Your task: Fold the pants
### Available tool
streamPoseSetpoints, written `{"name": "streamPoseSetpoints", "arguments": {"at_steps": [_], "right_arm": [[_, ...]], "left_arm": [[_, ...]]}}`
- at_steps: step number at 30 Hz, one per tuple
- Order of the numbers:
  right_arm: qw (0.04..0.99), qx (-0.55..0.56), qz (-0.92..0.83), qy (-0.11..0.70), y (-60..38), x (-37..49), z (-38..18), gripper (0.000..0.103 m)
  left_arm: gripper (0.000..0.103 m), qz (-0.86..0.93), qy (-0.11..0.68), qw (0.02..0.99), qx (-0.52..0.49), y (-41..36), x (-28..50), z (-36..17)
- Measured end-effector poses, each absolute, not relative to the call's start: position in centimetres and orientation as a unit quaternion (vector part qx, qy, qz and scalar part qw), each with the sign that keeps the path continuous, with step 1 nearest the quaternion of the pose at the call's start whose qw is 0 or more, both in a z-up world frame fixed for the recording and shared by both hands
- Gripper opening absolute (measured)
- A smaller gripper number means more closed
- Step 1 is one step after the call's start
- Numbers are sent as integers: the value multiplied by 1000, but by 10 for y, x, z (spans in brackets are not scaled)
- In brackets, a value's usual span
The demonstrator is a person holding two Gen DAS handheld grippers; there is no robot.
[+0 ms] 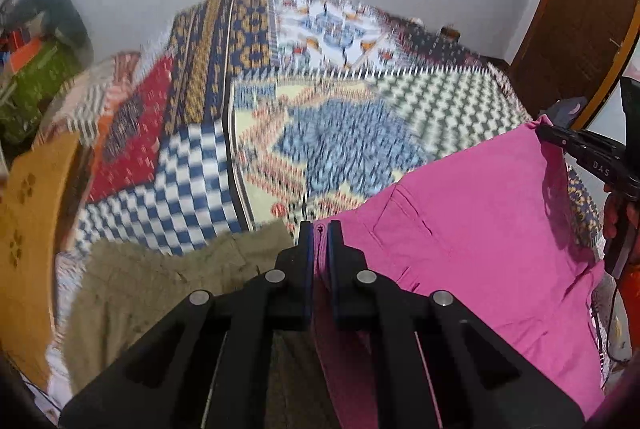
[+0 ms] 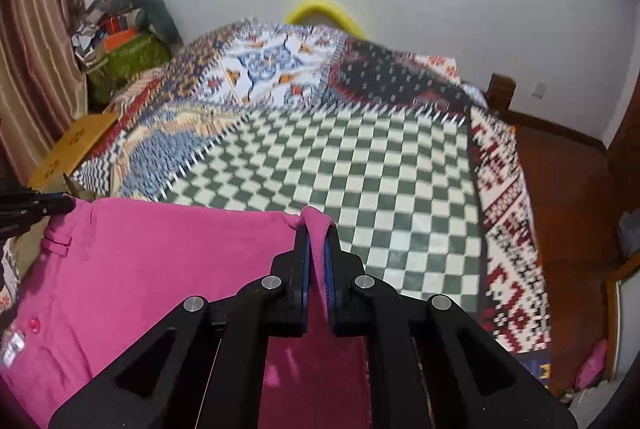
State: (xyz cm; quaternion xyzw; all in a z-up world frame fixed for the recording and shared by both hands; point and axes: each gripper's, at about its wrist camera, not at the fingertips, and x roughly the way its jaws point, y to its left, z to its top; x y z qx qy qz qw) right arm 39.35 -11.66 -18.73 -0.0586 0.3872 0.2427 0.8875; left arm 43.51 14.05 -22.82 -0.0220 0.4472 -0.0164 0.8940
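Progress is at an early stage: no fold is visible in the pink pants [image 1: 480, 213], which hang spread as a single flat panel at the near edge of the patchwork bedspread [image 2: 360, 157]. All folding steps appear to remain.

Left gripper [image 1: 319, 229]: fingers pressed together, pinching one top corner of the pants. Right gripper [image 2: 316, 229]: fingers pressed together, pinching the opposite top corner, where a small tuft of fabric protrudes above the pads.

Belt loops, a button and a pocket seam sit near the held edge, so that edge is judged to be the waistband. It runs across the near edge of the bedspread, from gripper to gripper. The long axis is judged to run downward from it, legs below and out of view.

A khaki garment [image 1: 160, 277] lies on the bedspread beside the left-hand corner of the pants.
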Motion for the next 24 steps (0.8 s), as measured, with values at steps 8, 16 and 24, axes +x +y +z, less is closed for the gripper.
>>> {"name": "streamPoseSetpoints", "arguments": {"at_steps": [8, 16, 24], "right_arm": [[905, -38, 237, 351, -124, 380, -141, 5], [906, -27, 240, 348, -137, 334, -120, 5], [908, -5, 240, 344, -157, 281, -97, 5]], "left_arm": [[6, -20, 413, 910, -24, 135, 426, -184], [5, -38, 403, 914, -18, 124, 380, -155], [5, -48, 397, 916, -16, 109, 326, -130]]}}
